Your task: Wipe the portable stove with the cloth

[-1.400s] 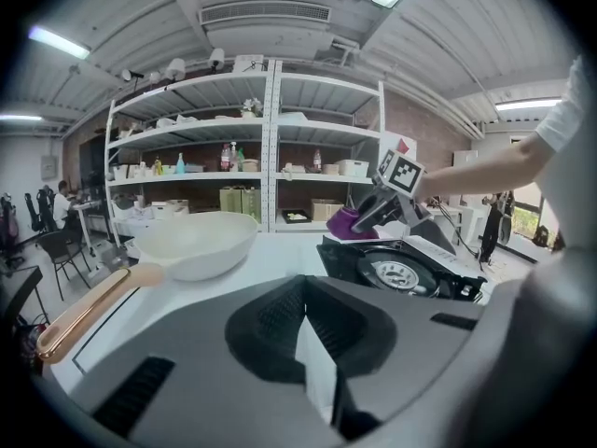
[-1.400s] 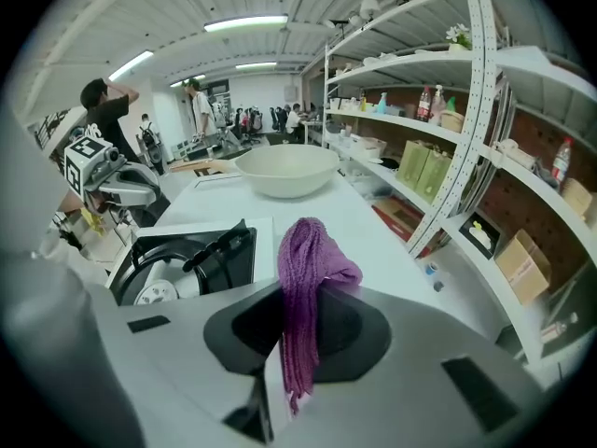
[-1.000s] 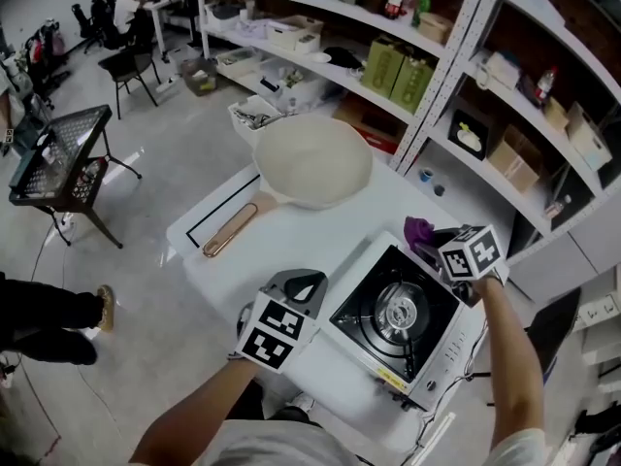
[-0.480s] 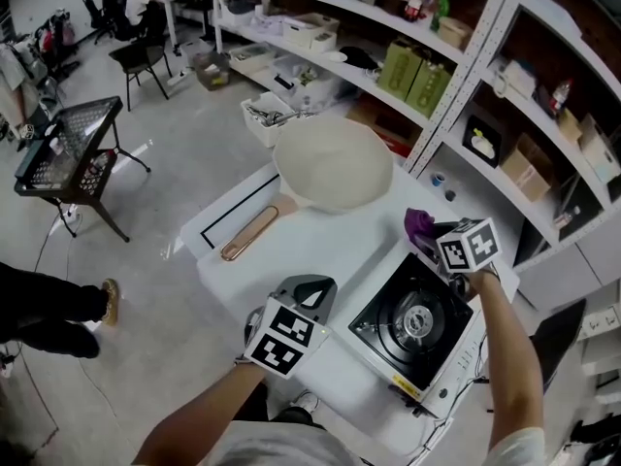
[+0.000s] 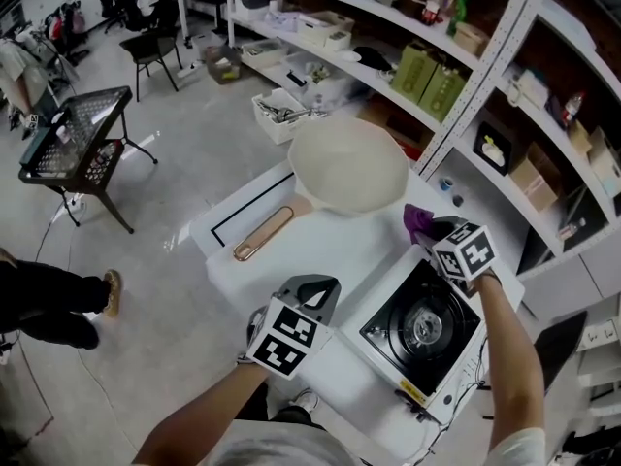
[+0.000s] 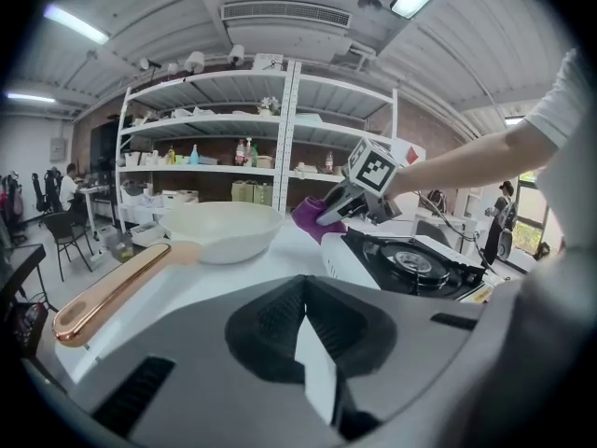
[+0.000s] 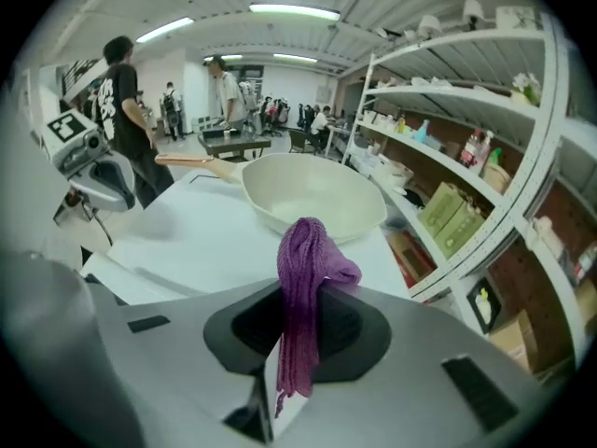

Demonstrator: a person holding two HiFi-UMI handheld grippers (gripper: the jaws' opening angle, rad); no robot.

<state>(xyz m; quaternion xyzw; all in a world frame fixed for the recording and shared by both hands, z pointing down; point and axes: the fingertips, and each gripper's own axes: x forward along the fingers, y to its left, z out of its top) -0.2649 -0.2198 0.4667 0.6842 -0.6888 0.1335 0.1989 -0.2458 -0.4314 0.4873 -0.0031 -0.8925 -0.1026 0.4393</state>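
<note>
The left gripper (image 5: 309, 291) hovers over the white table's (image 5: 325, 246) near edge, its jaws pressed together with nothing between them. Beyond it on the table sits a cream pan (image 5: 349, 168), its copper-coloured handle (image 5: 262, 234) pointing left. The portable stove (image 5: 424, 326) sits at the table's right end. By the stove's far corner, the right gripper (image 5: 441, 236) pinches the purple cloth (image 7: 304, 278), which bunches above its jaws
</note>
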